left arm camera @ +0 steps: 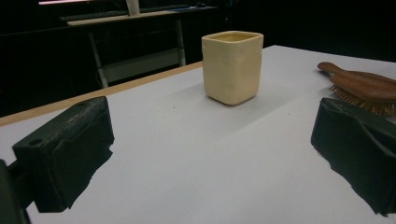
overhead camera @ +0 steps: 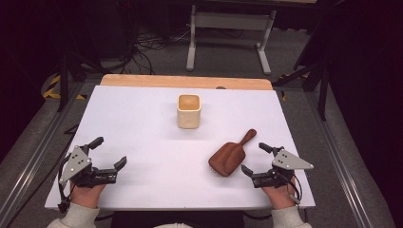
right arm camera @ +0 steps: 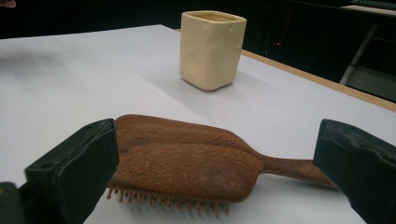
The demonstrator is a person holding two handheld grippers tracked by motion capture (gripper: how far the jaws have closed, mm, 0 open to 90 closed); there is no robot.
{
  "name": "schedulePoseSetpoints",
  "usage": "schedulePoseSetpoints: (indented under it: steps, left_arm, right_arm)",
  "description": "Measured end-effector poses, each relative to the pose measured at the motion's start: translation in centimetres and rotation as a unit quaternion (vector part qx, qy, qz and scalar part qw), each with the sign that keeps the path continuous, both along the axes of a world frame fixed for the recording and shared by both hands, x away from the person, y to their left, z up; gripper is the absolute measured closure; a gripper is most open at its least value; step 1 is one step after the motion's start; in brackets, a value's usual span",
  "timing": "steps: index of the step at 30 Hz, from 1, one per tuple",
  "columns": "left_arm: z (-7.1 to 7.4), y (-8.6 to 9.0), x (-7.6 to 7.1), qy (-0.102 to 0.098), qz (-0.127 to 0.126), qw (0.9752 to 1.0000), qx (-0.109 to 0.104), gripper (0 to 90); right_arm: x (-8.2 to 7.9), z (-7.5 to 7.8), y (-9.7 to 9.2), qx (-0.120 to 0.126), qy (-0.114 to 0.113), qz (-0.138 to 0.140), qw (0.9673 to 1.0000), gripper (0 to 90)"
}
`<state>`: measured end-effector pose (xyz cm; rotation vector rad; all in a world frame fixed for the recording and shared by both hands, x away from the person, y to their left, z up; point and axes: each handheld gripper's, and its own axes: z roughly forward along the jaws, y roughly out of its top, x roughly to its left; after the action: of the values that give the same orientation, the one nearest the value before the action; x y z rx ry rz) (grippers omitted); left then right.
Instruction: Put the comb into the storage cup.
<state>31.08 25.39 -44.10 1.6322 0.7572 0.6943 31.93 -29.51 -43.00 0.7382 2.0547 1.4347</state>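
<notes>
Wooden hairbrush (overhead camera: 230, 157): dark reddish-brown paddle type, flat grained back facing up, bristles down on the white table (overhead camera: 142, 123). Short pale-tipped bristles show under the near edge in the right gripper view (right arm camera: 182, 163). Handle is slim and rounded, pointing away from the person, angled toward the far right.

Landmark is the cream cup (overhead camera: 189, 110), a squarish ceramic cup standing upright with its mouth open upward. The brush lies nearer the person than the cup and to its right, well apart from it, bare table between them.

Right gripper (overhead camera: 257, 159): just beside the brush on the side away from the cup, jaws spread wide, nothing clamped. In the right gripper view the brush head sits between the two jaws, and the pads don't press on it.

Left gripper (overhead camera: 108, 152): jaws released too, wide apart, holding nothing, resting on the table on the person's side of the cup and to its left, well apart from it.

Room: wide bare white surface left of the cup and in front of it. The cup is near the table's far edge, where a wooden strip (overhead camera: 185, 81) runs. The brush is not far from the right and near edges.
</notes>
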Motion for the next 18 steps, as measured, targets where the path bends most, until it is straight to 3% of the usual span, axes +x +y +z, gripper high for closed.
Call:
schedulePoseSetpoints:
  steps: [18]
  left_arm:
    - [-0.02,0.09,-0.02,0.005,0.002,1.0,-0.005,0.2]
  right_arm:
    - [0.18,0.42,0.06,0.002,-0.003,0.014,0.9999,3.7]
